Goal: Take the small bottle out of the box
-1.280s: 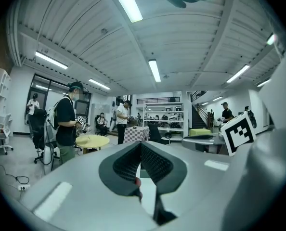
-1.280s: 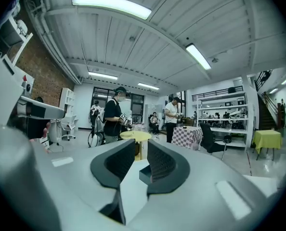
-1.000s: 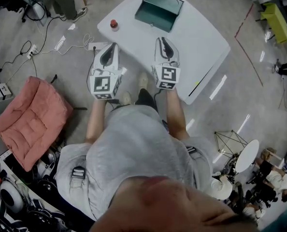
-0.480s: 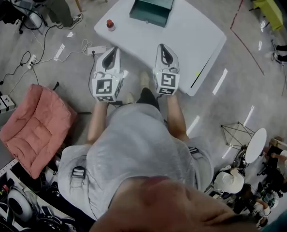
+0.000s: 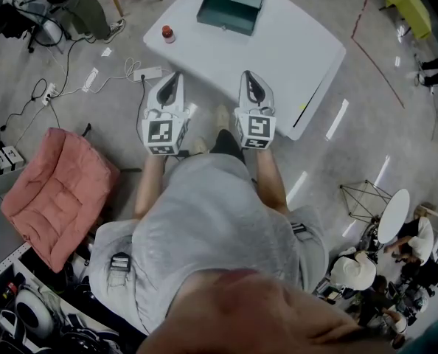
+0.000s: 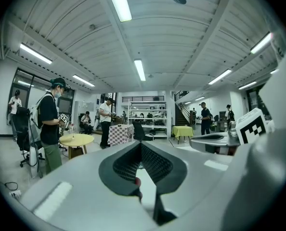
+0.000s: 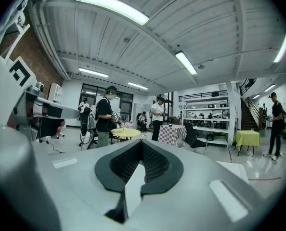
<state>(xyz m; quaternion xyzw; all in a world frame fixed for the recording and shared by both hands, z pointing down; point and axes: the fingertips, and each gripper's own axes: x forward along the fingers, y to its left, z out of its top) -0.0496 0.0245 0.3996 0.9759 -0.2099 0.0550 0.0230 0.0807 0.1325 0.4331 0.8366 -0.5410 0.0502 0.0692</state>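
**Bottle out on the bench, both tools clenched empty**

Head view: the red-topped bottle (image 5: 167, 33) stood upright on the bench (image 5: 307, 57) near its left corner. It was close to the green box (image 5: 231, 4) but not touching it, so it lay as the task wants. The box looked closed and its inside wasn't visible, so I couldn't rule out another bottle in there. The left tool (image 5: 173, 83) and right tool (image 5: 250, 83) sat side by side at the bench's near edge, pointing across it. The bench between them and the bottle was bare. A power strip (image 5: 147, 72) and cables lay on the floor, with a pink cushion (image 5: 53, 190) further left.

Left gripper view: jaws together, nothing gripped.

Right gripper view: jaws together, empty. People and a yellow table (image 7: 125, 131) stood well behind.

Handling, my guess: small, light, stiff, smooth-sided and tippy. Grip the body below the cap, squarely and gently.
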